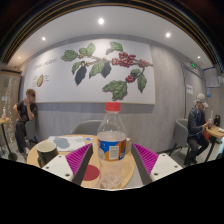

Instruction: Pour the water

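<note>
A single wide-angle camera rides on the tool [112, 160] and looks forward along its two fingers [80, 157], whose pink-padded tips rise at the near edge of the view. It sits low and close over the table [60, 150], so near that a bottle [112, 140] between the fingers fills the middle. It faces level toward a far wall with a leaf mural [105, 68], taking in ceiling lights [100, 20] above and seated people [25, 115] far left and right.

Clear glossy plastic bottle [112, 148], red plastic cap [113, 106].
</note>
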`<state>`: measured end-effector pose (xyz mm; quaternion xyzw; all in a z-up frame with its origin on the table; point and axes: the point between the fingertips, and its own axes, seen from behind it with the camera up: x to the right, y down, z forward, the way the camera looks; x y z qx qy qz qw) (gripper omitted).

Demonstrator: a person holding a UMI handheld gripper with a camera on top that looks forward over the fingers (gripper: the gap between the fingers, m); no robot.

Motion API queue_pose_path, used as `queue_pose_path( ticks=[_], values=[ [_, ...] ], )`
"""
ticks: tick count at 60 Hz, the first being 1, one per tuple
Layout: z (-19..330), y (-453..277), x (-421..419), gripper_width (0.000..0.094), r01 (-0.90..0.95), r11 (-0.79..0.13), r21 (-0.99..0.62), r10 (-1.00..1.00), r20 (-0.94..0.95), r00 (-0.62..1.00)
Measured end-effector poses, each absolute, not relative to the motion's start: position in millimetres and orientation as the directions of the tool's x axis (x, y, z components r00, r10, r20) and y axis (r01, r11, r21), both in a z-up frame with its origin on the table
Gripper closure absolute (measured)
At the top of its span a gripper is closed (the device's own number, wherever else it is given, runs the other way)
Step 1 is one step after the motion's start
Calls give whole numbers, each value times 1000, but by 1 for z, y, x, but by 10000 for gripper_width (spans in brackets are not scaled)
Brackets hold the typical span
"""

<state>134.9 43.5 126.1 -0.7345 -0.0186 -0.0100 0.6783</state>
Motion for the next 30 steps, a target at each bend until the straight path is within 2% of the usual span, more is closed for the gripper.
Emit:
queue_pose_path(
  ticks=[8,10,11,12,13,15,19,24,30],
  values=[
    [134,69,136,113,18,-58,-998,27,17,999],
    [131,78,131,176,21,-49,-999,31,20,999],
    [131,79,129,251,23,-45,-999,36,22,999],
    [130,80,127,372,26,-41,-999,42,24,999],
    [130,80,126,422,30,-35,-999,46,28,999],
    [133,78,127,434,35,-11,-999,36,35,999],
    [133,81,119,523,86,25,-996,30,87,996],
    [131,81,112,602,121,26,-992,28,121,992],
    [134,81,110,612,170,17,-985,31,170,985]
  ],
)
